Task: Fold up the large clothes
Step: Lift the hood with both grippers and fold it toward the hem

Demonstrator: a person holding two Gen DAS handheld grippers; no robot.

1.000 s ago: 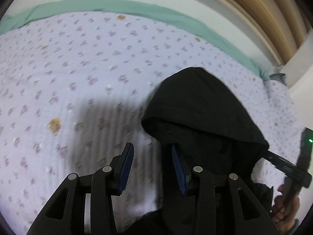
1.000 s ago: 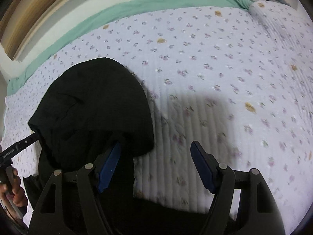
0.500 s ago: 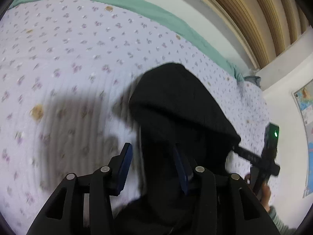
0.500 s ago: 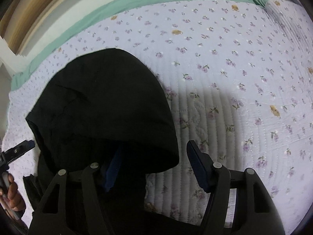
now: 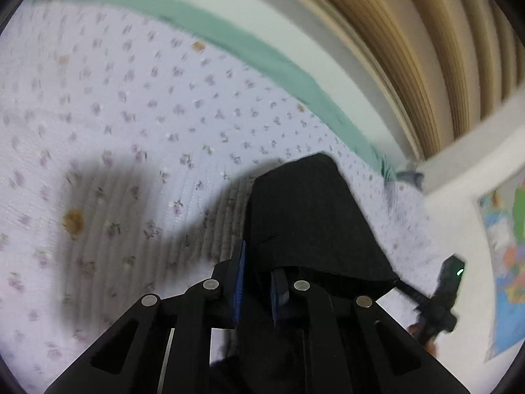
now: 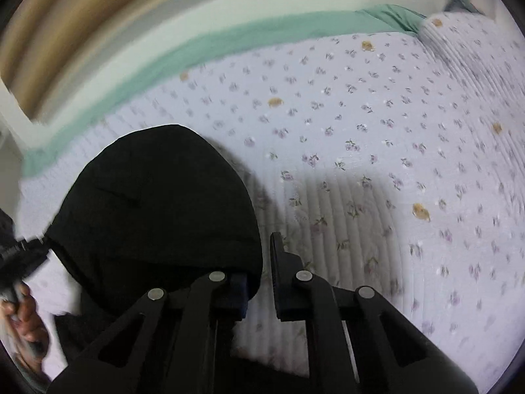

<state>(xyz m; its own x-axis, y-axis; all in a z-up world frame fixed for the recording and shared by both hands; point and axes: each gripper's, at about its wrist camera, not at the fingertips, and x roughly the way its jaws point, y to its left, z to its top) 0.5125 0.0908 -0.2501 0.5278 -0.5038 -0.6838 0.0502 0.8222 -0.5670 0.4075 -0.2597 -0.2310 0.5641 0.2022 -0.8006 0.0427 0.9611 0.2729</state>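
both grippers have closed since a second ago | left gripper point(image 5: 256, 290) closing on black hoodie point(image 5: 308, 216) cloth, right gripper point(image 6: 259, 274) clamped on its hood edge | hoodie at near edge of floral bed point(image 5: 131, 115) | progress: early, grasp made, no fold visible | left view alone shows wall map point(image 5: 505, 262); right shows more bed

Count: 1 black hooded garment point(image 5: 311, 216), no second piece of clothing visible. 1 bed, with 1 floral quilt point(image 5: 137, 124) over 1 green sheet point(image 5: 249, 49). 2 tools: left tool point(image 5: 257, 290) and right tool point(image 6: 259, 282), 2 fingers each, so 4 fingers total. 2 hands visible, one per tool: left hand point(image 6: 26, 315), right hand point(image 5: 423, 335). 1 map poster point(image 5: 505, 262) on the wall. 1 slatted wooden panel point(image 5: 410, 42).
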